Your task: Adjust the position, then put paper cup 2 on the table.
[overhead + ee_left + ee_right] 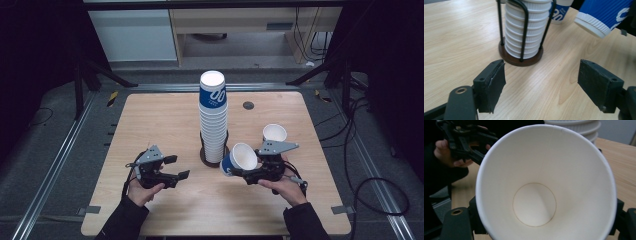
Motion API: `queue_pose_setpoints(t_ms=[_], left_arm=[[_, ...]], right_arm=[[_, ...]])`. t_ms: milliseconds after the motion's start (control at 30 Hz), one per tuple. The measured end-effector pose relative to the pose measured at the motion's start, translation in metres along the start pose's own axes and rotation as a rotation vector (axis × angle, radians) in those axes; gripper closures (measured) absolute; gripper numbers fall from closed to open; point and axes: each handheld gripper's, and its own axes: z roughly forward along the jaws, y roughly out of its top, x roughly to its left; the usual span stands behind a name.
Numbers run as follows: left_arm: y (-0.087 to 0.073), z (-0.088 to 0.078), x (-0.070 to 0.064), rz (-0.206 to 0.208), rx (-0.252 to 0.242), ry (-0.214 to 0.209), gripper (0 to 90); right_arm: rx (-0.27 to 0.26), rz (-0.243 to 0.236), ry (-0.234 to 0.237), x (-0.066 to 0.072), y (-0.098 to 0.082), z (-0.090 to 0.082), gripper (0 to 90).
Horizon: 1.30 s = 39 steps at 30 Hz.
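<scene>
The tall cup stack in its wire holder stood mid-table, blocking the straight path between the two hands. A loose cup sat behind the right gripper. The table's left half and near edge lay open.

Even overhead light brightens the table against dark surroundings; all three pictures are soft, shadows faint.

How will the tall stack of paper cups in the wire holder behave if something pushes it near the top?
The stack of paper cups rises far above its wire holder, so it would probably lean or topple. Being paper, it is likely light and moves easily.
</scene>
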Motion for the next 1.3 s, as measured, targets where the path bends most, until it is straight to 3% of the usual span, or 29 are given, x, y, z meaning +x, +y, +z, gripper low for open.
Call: queue_pose_setpoints(t_ms=[300, 767, 1300], left_arm=[[-0.001, -0.005, 0.006, -0.029, -0.001, 0.064, 22.0], [-0.002, -0.007, 0.015, -0.058, 0.016, 0.104, 21.9], [-0.008, -0.002, 0.019, -0.062, 0.051, 0.128, 21.9]], right_arm=[[0.043, 0.038, -0.128, -0.007, -0.007, -0.016, 20.8], [0.142, 0.059, -0.334, -0.015, -0.018, -0.039, 20.7], [0.314, 0.095, -0.469, -0.037, -0.034, -0.044, 20.6]])
